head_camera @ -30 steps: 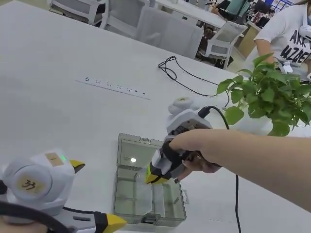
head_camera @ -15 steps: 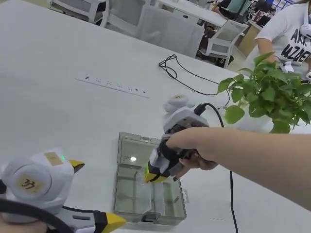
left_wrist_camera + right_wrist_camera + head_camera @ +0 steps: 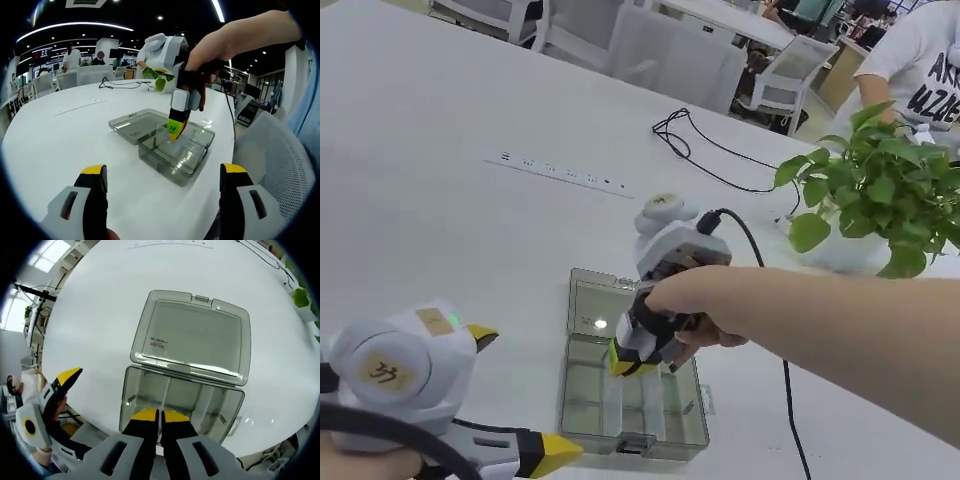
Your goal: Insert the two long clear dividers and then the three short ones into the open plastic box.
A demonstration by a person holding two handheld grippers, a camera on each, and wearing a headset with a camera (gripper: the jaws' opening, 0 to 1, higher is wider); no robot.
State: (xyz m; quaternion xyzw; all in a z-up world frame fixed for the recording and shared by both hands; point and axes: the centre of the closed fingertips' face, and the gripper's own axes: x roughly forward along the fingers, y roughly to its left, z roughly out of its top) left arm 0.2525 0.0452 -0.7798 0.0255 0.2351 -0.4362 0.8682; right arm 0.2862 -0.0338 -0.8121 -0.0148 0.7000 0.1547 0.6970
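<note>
The box (image 3: 630,445) lies open on the white surface (image 3: 440,200), lid flat behind the base, just in front of the person. A hand (image 3: 695,305) holds the right tongs (image 3: 625,368) tip-down into the base, near its middle. From the right gripper view the yellow tips (image 3: 160,415) are pressed nearly together, with only a thin slit between them, directly over the compartments of the box (image 3: 130,405). From the left gripper view a thin clear divider (image 3: 162,136) seems to be pinched at those tips (image 3: 174,134) and to stand upright inside the box (image 3: 170,167), though it is faint against the plastic.

The left tongs (image 3: 520,395) hang near the front left of the box, well apart from it. Their jaws gape wide and grip nothing (image 3: 162,171).

Further back on the surface are a power strip (image 3: 565,175) and a looped black cable (image 3: 720,160). A leafy plant (image 3: 880,190) stands to the right.
</note>
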